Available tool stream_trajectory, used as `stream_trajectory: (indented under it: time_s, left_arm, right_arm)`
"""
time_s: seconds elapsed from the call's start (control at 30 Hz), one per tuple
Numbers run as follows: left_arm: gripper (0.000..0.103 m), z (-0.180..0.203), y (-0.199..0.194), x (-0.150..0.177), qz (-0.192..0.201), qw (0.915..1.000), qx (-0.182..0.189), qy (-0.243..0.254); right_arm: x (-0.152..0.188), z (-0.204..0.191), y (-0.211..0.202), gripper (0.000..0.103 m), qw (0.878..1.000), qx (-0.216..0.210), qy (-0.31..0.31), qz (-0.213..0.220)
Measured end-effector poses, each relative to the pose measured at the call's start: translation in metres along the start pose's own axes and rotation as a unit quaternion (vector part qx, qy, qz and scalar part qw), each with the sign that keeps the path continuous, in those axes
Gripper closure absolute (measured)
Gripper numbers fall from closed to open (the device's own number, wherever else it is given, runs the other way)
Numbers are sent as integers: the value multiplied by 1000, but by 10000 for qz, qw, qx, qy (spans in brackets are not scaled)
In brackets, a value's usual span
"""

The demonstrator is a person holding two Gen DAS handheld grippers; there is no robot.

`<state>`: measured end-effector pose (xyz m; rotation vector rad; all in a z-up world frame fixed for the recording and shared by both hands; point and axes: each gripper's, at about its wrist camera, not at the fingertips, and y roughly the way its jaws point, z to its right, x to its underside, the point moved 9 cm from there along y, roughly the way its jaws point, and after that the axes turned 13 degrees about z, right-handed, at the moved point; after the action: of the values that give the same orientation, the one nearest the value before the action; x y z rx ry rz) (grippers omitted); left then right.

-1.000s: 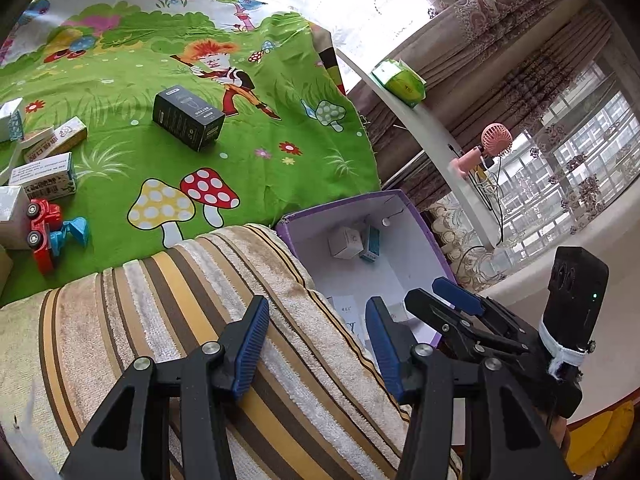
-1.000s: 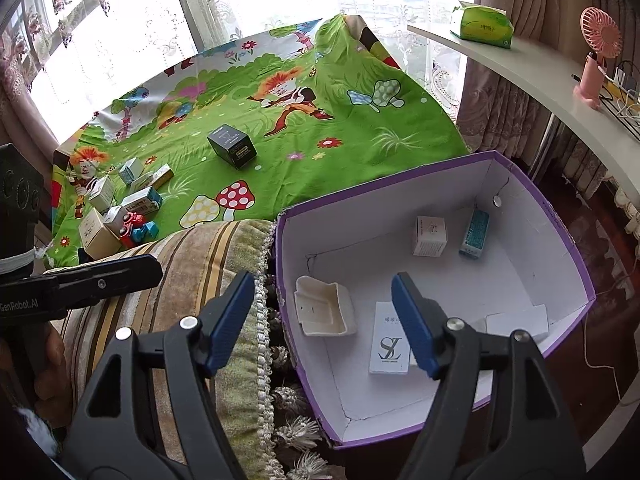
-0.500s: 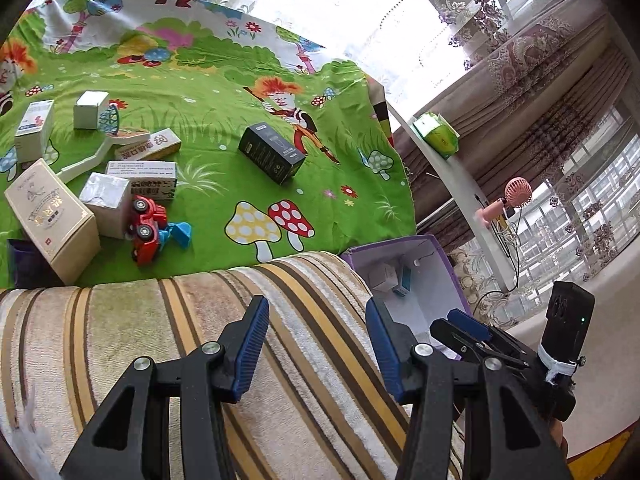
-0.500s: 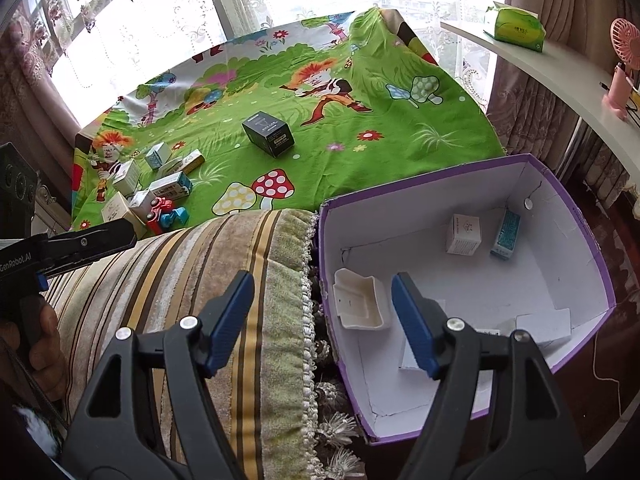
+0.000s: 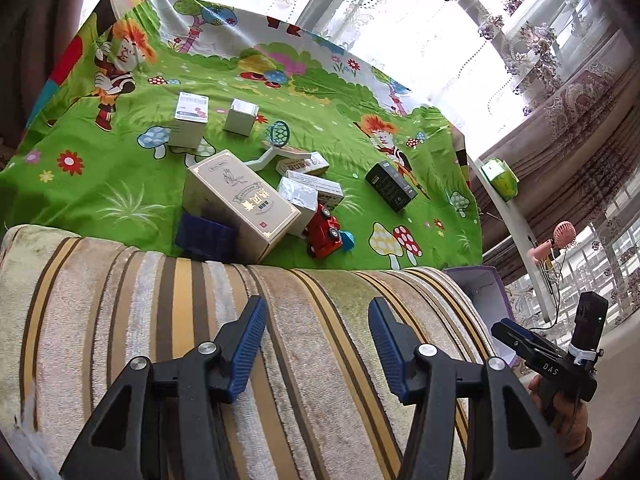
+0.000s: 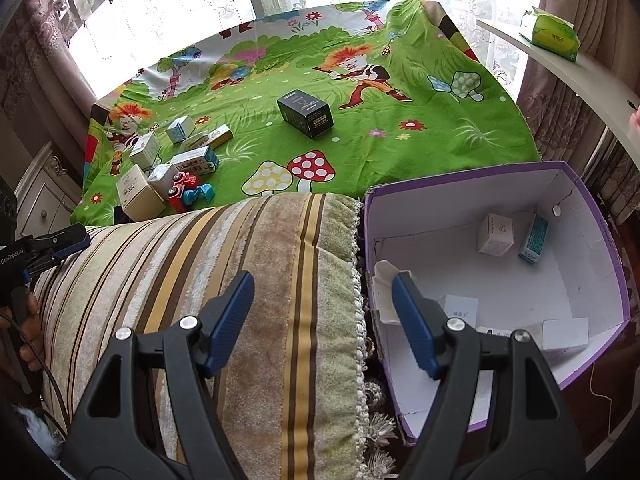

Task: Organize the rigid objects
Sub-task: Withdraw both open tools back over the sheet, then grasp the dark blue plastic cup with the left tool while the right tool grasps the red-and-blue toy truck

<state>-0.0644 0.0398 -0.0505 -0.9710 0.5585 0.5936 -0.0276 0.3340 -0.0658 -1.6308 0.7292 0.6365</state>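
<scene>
Daylight is strong through the lace-curtained bay window [image 6: 172,4], overexposed behind the far edge of the bed. Heavy patterned drapes [image 5: 576,120] hang at the right; a white curved shelf [image 6: 560,80] runs along them, carrying a green tissue box [image 6: 550,32] and a pink handheld fan [image 5: 560,236]. A white carved cabinet [image 6: 44,196] stands at the left edge of the right wrist view.

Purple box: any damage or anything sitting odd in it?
Yes. The purple box has a cracked near corner and a scuffed rim. A white tray leans tilted against its left wall, not flat. The small cartons inside lie scattered, unaligned.
</scene>
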Motion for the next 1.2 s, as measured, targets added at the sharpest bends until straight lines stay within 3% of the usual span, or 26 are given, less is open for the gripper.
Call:
stream_trajectory:
  time_s: [0.17,0.4,0.67,0.77,1.2]
  left_arm:
    - [33,-24,-2,-14,57,9995,-282,127]
    - [29,-41,15,-21,-378,9977,-347,442]
    - [28,-64,48,-23,-1042,9907,-412,778]
    - [28,-65,58,-20,-1293,9875,-238,867]
    - [28,-78,89,-22,-1702,9797,-228,1038]
  right_arm:
    - [0,-20,9,26,9997,-108,-212,-100]
    - [-6,-39,21,26,9987,-311,-343,-210]
    - [-13,-65,45,26,9958,-664,-453,-436]
    - [-18,-75,58,26,9941,-755,-581,-526]
    - [-30,-118,127,26,9786,-1057,-1392,-1083]
